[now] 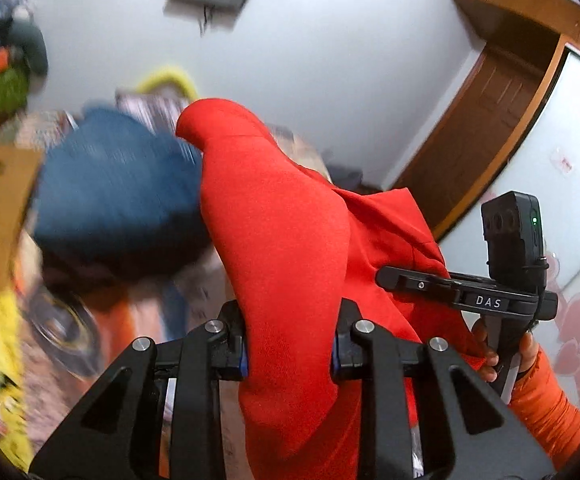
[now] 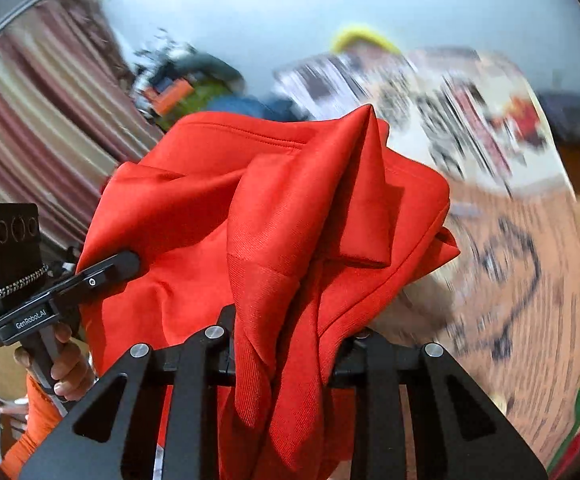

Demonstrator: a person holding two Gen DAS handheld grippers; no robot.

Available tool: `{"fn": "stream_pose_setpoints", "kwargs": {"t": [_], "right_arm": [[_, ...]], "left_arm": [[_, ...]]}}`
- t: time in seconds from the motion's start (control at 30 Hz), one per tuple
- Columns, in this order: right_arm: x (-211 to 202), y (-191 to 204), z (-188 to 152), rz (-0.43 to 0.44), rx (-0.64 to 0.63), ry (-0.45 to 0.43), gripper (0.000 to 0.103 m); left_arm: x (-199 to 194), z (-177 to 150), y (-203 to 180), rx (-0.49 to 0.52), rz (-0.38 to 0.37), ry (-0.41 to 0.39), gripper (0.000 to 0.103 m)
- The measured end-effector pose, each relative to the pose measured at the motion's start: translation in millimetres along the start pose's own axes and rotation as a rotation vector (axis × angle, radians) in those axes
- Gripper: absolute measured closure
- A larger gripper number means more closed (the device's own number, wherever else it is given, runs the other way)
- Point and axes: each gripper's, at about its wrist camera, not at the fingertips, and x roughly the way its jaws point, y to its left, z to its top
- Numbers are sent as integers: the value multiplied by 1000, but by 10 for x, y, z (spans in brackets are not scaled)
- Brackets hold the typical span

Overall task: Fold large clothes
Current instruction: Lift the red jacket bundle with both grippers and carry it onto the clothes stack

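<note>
I am at the lift-and-spread step: my big red knit-cloth garment point(image 1: 286, 248) is up in the air in front of me, above the cluttered patterned bed point(image 2: 530, 264), bunched and not yet flat. My left gripper point(image 1: 290, 354) pinches one thick fold and my right gripper point(image 2: 286, 354) pinches another, both pressed on cloth. The garment hangs mostly up and down, so next I think I must pull my hands apart and lay it flat.

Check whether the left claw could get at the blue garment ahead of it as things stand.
Probably not: the left claw is shut on the red garment, which hangs across its front. The blue garment lies off to its left, so it would likely have to let go first.
</note>
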Motion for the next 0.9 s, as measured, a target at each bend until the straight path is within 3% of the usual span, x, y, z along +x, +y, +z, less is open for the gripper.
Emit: {"fn": "stream_pose_setpoints", "kwargs": {"t": [0.23,0.37,0.63,0.8,0.9], "right_arm": [[180,614,774,51,-99,-115,80],[546,754,1184,61,-118,-134,80],[1440,663,1582,-30,-178,-77,80],[2101,272,1643,-95,-131,5,78],[2262,65,1608,-95,-122,55,71]], "left_arm": [[-432,797,344,48,99,-133,76],[-342,1149,708,57,165,-159,75],[484,1523,1598,10,245,-101,74],[1255,1456,2322,-104,296,44,68],[1339,1360,2540,-131,234,59,61]]}}
